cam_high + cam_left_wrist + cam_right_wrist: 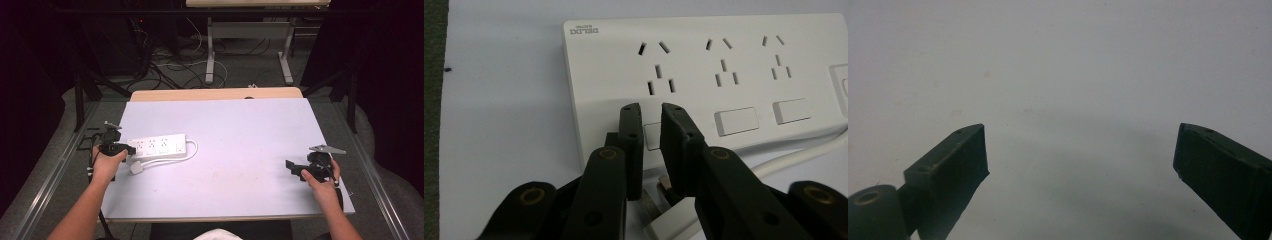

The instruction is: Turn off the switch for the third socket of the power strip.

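Item 1, left side: my left hand-held gripper (651, 112) sits at the near left end of the power strip (156, 146). In the left gripper view its jaws stand nearly together, a narrow gap between the tips, clamped on nothing; the tips hover over the strip's leftmost rocker switch (652, 136).

Item 2: the power strip, a white, flat, oblong block, lies on the left part of the bench (240, 150) with its long side running left to right. Its top face carries three groups of socket slots in a row, each with a white rectangular switch along the near edge. Grey brand lettering at the left corner reads upside down from my side.

Item 3: white cable (192, 149), leaves the strip's right end, loops round and runs back along the near side to a white plug (137, 168) lying on the bench just below my left gripper. The plug body and one metal pin show beneath the jaws.

Item 4: bench, pale grey-white top, wooden edge at the far side.

Item 5, right side: my right hand-held gripper (298, 170) is near the bench's right edge, well apart from the strip. Its jaws are wide apart, holding nothing, over bare bench surface.
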`<state>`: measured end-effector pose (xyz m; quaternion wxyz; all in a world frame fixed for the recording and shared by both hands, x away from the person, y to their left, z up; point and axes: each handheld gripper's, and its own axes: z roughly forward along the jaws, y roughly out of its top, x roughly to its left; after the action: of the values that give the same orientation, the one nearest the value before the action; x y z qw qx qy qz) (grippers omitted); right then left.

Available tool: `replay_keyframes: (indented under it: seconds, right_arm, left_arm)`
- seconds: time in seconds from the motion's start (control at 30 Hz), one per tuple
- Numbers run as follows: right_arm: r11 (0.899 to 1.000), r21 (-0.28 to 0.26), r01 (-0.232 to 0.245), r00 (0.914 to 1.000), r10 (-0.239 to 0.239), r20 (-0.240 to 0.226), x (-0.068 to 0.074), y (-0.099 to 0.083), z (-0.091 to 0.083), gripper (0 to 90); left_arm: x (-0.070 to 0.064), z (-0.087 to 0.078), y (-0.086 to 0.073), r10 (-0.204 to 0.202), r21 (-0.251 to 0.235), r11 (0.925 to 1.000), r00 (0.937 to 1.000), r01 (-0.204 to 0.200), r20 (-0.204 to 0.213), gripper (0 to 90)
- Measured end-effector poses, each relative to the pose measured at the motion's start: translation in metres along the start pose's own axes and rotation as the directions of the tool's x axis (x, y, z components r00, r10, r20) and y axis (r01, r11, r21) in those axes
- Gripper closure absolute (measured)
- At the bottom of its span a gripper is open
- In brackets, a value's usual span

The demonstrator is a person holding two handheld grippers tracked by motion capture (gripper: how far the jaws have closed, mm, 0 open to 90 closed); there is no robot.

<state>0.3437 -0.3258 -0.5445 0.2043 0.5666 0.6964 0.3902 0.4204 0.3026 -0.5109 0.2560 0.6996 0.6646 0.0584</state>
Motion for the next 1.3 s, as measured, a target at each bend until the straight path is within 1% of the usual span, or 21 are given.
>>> replay_keyframes:
  seconds: [0.1,0.17,0.3,0.33,0.37,0.4,0.43,0.5,0.57,0.6,0.63,0.8,0.83,0.87,0.9,1.03,1.13,1.17,1.23,1.27,1.3]
  right_arm:
    - [1.0,0.0,0.009,0.9999,-0.009,-0.007,0.001,0.001,0.003,6.8]
    - [1.0,-0.001,0.012,0.9999,-0.012,-0.009,0.002,0.001,0.003,6.8]
    - [1.0,0.002,0.015,0.9998,-0.015,-0.009,0.003,0.002,0.003,6.9]
    - [1.0,0.002,0.015,0.9998,-0.015,-0.009,0.003,0.002,0.003,6.9]
    - [1.0,0.0,0.017,0.9998,-0.017,-0.011,0.004,0.002,0.003,7.0]
    - [1.0,0.0,0.017,0.9998,-0.017,-0.011,0.004,0.002,0.003,7.0]
    - [1.0,0.003,0.011,0.9999,-0.011,-0.013,0.005,0.003,0.003,7.0]
    - [1.0,0.001,0.024,0.9996,-0.024,-0.012,0.005,0.002,0.004,7.0]
    - [1.0,0.002,0.025,0.9996,-0.025,-0.012,0.005,0.002,0.004,7.0]
    - [1.0,0.003,0.023,0.9997,-0.023,-0.011,0.005,0.002,0.004,7.1]
    - [1.0,0.003,0.023,0.9997,-0.023,-0.011,0.005,0.002,0.004,7.1]
    - [1.0,0.002,0.026,0.9996,-0.026,-0.009,0.004,0.003,0.004,7.1]
    - [1.0,0.0,0.029,0.9995,-0.029,-0.011,0.004,0.003,0.004,7.1]
    - [1.0,-0.001,0.03,0.9995,-0.03,-0.009,0.005,0.003,0.003,7.1]
    - [1.0,-0.001,0.029,0.9995,-0.029,-0.009,0.005,0.003,0.003,7.1]
    - [1.0,0.0,0.029,0.9995,-0.029,-0.008,0.005,0.003,0.003,7.1]
    - [1.0,0.001,0.022,0.9997,-0.022,-0.005,0.005,0.002,0.003,7.1]
    - [1.0,0.001,0.022,0.9997,-0.022,-0.005,0.005,0.002,0.003,7.1]
    - [1.0,0.002,0.02,0.9998,-0.02,-0.004,0.005,0.002,0.003,7.1]
    - [1.0,0.003,0.019,0.9998,-0.019,-0.007,0.005,0.002,0.003,7.1]
    - [1.0,0.004,0.019,0.9998,-0.019,-0.007,0.005,0.002,0.003,7.1]
  left_arm:
    - [0.0,-0.002,-0.002,0.008,-0.007,0.9999,1.0,-0.008,0.003,75.4]
    - [-0.002,-0.003,-0.004,0.009,-0.029,0.9995,0.9999,-0.009,-0.005,74.1]
    - [-0.004,-0.006,-0.005,0.033,-0.028,0.9991,0.9993,-0.033,0.017,66.9]
    - [-0.005,-0.005,-0.006,0.035,-0.043,0.9984,0.9993,-0.035,0.009,66.9]
    - [-0.006,-0.007,-0.006,0.049,-0.029,0.9984,0.9987,-0.048,0.017,64.9]
    - [-0.008,-0.006,-0.008,0.042,-0.06,0.9974,0.999,-0.042,0.011,64.9]
    - [-0.008,-0.008,-0.007,0.059,-0.05,0.9971,0.9982,-0.058,0.012,62.8]
    - [-0.01,-0.009,-0.008,0.058,-0.056,0.9968,0.9982,-0.057,0.017,60.5]
    - [-0.011,-0.009,-0.009,0.073,-0.076,0.9946,0.997,-0.071,0.025,57.0]
    - [-0.012,-0.008,-0.01,0.073,-0.105,0.992,0.9973,-0.071,0.015,55.2]
    - [-0.013,-0.01,-0.009,0.083,-0.089,0.9927,0.9963,-0.081,0.019,55.2]
    - [-0.015,-0.012,-0.01,0.112,-0.119,0.9866,0.9937,-0.111,0.001,48.1]
    - [-0.017,-0.011,-0.01,0.11,-0.145,0.9833,0.9939,-0.11,-0.007,46.7]
    - [-0.016,-0.013,-0.009,0.122,-0.135,0.9834,0.9925,-0.122,-0.006,44.4]
    - [-0.017,-0.012,-0.01,0.123,-0.156,0.98,0.9923,-0.123,-0.012,43.4]
    - [-0.018,-0.016,-0.008,0.155,-0.149,0.9765,0.9878,-0.156,-0.02,41.2]
    - [-0.019,-0.019,-0.008,0.177,-0.166,0.9697,0.9838,-0.179,-0.032,39.9]
    - [-0.019,-0.018,-0.008,0.184,-0.185,0.9647,0.9822,-0.188,-0.036,39.8]
    - [-0.019,-0.02,-0.007,0.201,-0.181,0.9622,0.979,-0.204,-0.034,38.6]
    - [-0.019,-0.021,-0.007,0.205,-0.192,0.9591,0.9782,-0.207,-0.033,37.7]
    - [-0.019,-0.02,-0.007,0.208,-0.218,0.9528,0.9774,-0.211,-0.041,36.9]
